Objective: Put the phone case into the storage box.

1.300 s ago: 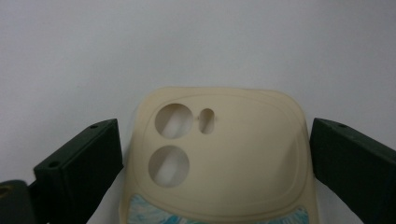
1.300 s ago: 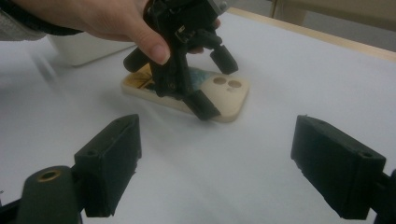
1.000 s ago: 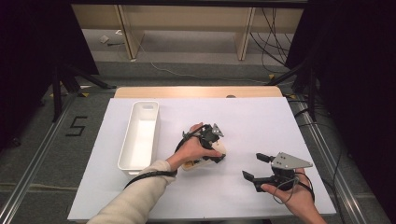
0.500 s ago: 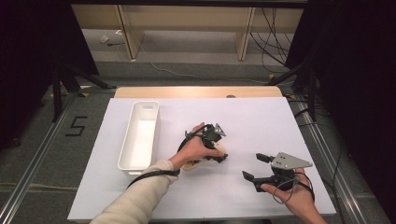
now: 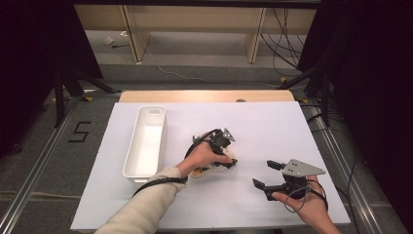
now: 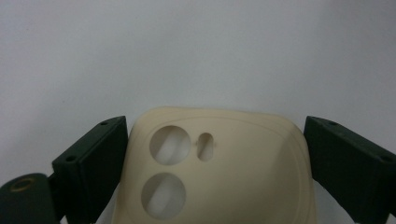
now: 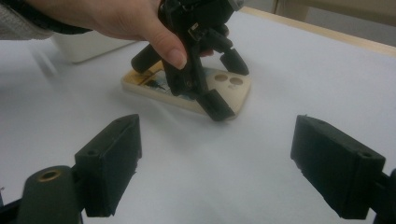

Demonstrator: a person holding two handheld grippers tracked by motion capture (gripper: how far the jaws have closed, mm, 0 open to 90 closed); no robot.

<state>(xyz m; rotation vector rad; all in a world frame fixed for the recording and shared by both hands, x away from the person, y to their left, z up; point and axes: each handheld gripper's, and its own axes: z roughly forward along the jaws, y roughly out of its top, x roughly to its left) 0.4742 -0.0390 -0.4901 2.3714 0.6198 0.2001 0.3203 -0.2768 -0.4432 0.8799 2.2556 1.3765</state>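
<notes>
Left tongs (image 5: 233,157) straddle the cream phone case (image 6: 215,168) on the bench (image 5: 272,126), jaws wide; right tongs (image 5: 265,174) gape wide, nearer right.

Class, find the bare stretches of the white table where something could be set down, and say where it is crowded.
Free: the table beyond the left tool, right of the tray, and the near strip by the sleeve. Crowded: around the phone case, which lies between the left tool's open jaws, and toward the right tool.

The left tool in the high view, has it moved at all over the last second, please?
No. The left tool sits in the same spot beside the white bin, its jaws straddling the phone case as before.
</notes>
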